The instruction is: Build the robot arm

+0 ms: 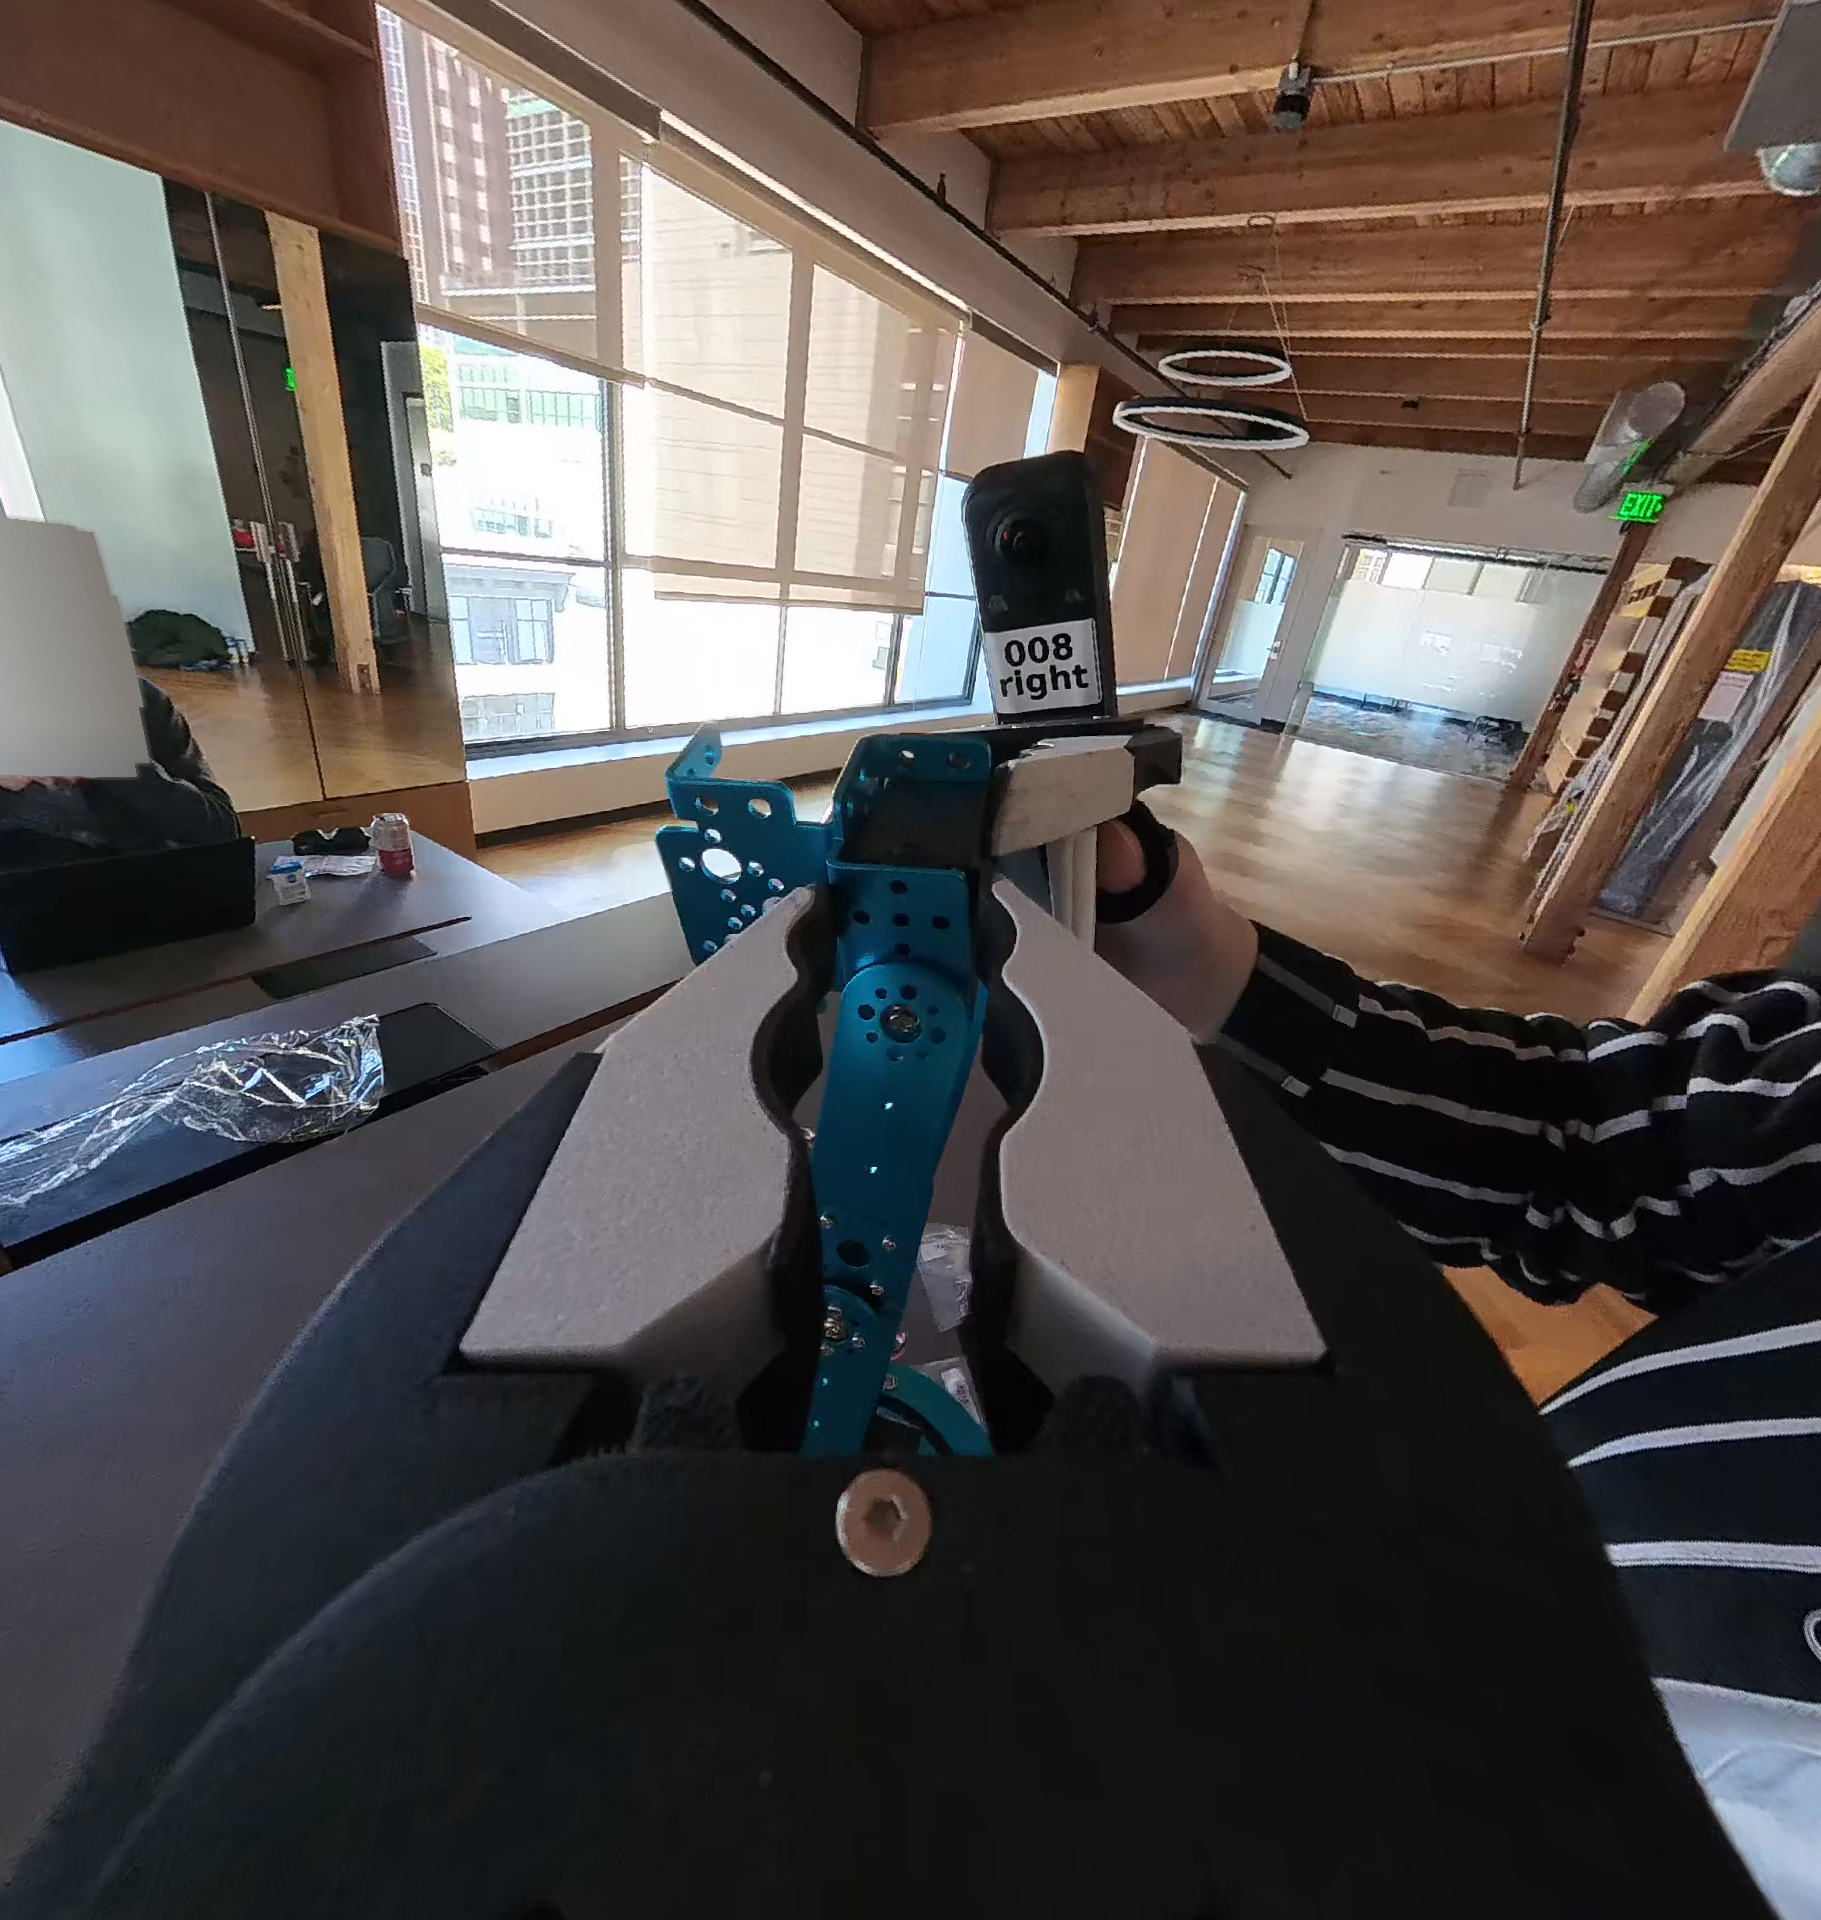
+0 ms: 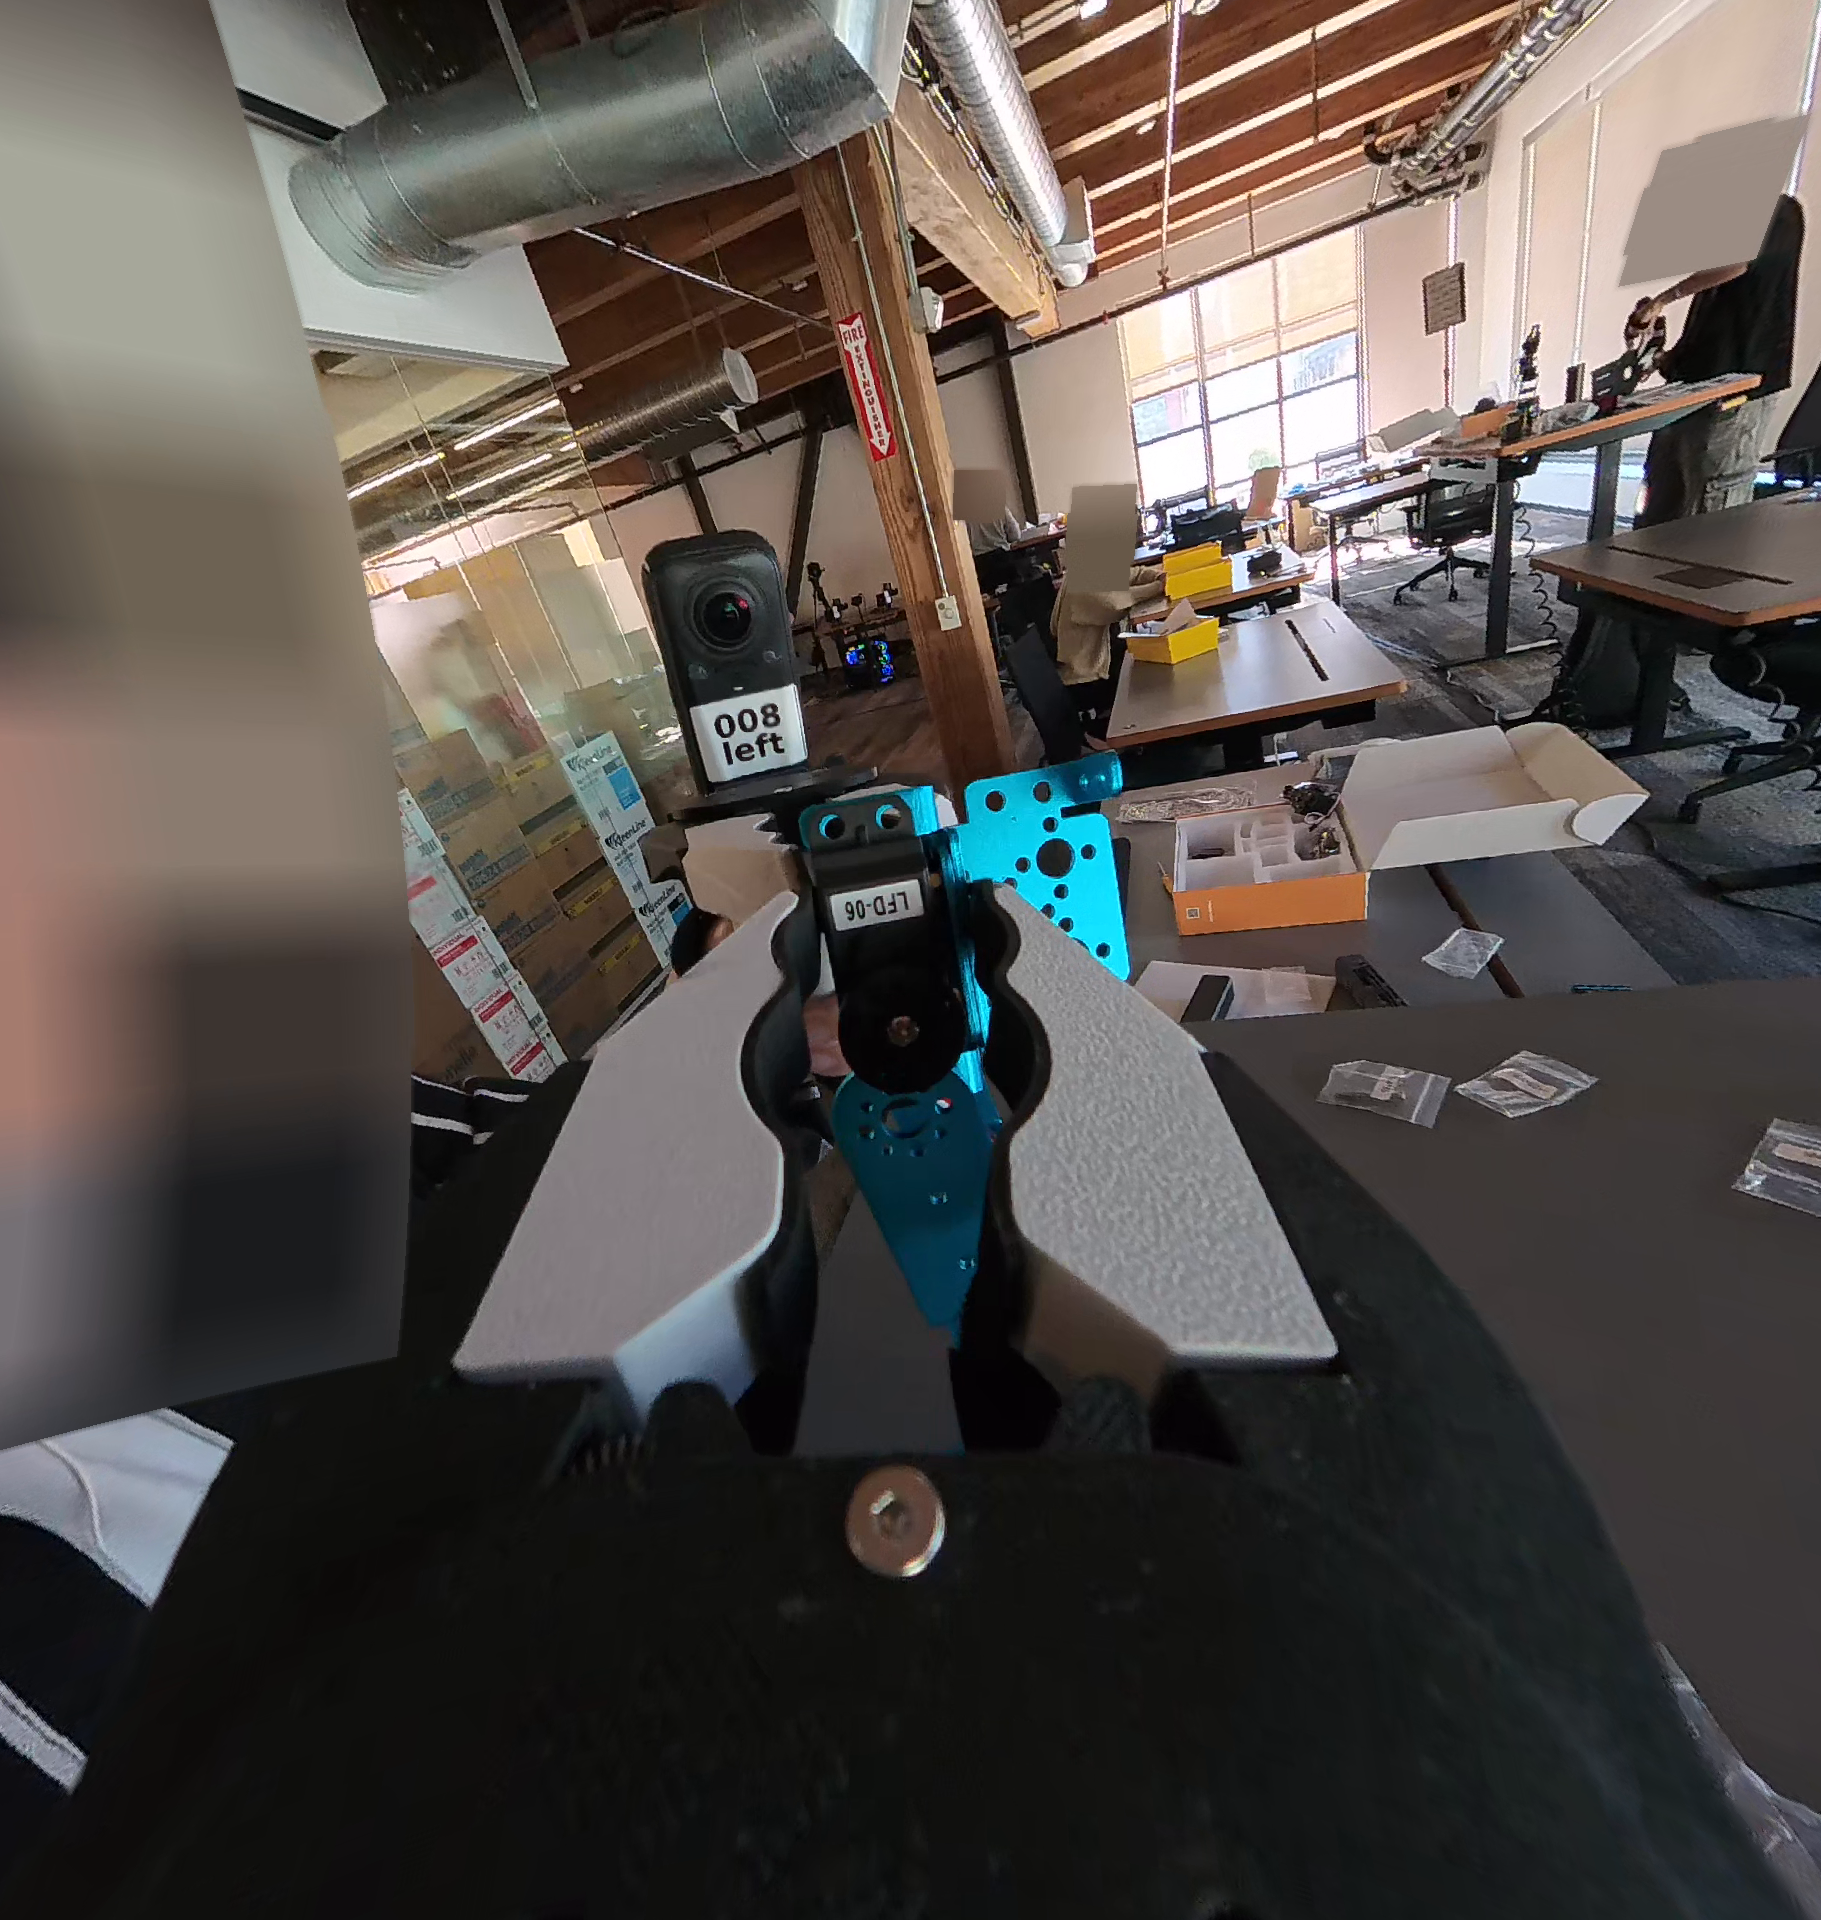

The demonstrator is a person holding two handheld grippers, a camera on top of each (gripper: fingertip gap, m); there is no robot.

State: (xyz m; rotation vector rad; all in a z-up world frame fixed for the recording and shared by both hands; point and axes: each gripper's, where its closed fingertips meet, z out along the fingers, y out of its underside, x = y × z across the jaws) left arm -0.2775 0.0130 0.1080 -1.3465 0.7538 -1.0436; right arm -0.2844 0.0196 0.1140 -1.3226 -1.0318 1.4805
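A blue metal bracket assembly (image 1: 890,1049) with a black servo (image 2: 885,966) is held between both grippers. My left gripper (image 1: 901,914) is shut on its long blue bracket. My right gripper (image 2: 895,914) is shut on the servo and the blue bracket (image 2: 921,1174) below it. In the left wrist view the right gripper (image 1: 1020,795) clamps the top of the assembly from the right, held by a hand (image 1: 1176,935). In the right wrist view the left gripper (image 2: 750,847) faces me from behind the assembly. A perforated blue plate (image 2: 1051,862) sticks out at the top. The lower end is hidden.
A dark table (image 2: 1508,1247) lies below, with small clear bags (image 2: 1384,1091) of parts, an open orange and white box (image 2: 1270,873) and crumpled clear plastic (image 1: 220,1091). A drink can (image 1: 392,842) and a seated person (image 1: 85,810) are at the far left. A striped sleeve (image 1: 1508,1122) crosses the right.
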